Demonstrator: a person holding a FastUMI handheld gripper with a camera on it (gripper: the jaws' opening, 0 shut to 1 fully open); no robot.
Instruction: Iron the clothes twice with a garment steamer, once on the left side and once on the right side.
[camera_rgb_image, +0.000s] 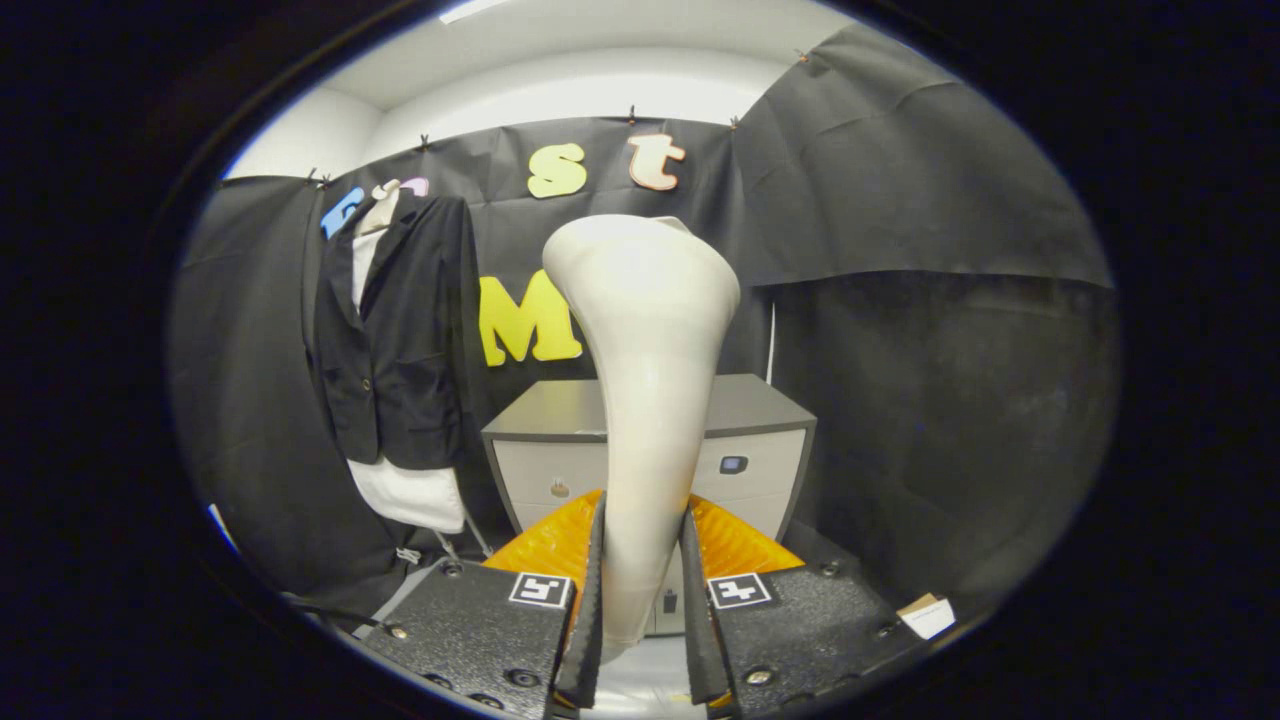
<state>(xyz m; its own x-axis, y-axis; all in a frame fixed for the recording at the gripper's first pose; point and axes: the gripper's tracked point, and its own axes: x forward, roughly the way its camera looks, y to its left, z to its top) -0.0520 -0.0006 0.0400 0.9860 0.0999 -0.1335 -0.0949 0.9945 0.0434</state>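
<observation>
- The gripper is clenched on the garment steamer; both fingers press against the lower part of its cream-coloured handle, one on each side.
- The steamer stands upright between the fingers. Its body is narrow where the fingers hold it and becomes wide at the top, where the head flares out and bends a little to one side.
- Just behind the fingers, on both sides of the handle, a ribbed orange part is visible. I cannot tell what it belongs to.
- Beyond the steamer stands a low cabinet with a dark grey top and light drawer fronts. The steamer hides the middle of it.
- A thin white cord or rod rises behind the back right corner of the cabinet top.
- To the left of the cabinet and near it, a black jacket hangs against the black cloth wall, over a white shirt. The white hem shows under the lower edge of the jacket, and the white collar shows at the top.
- The steamer's head is well apart from the jacket, to its right.
- A small pale card lies on the floor to the right of the fingers.
</observation>
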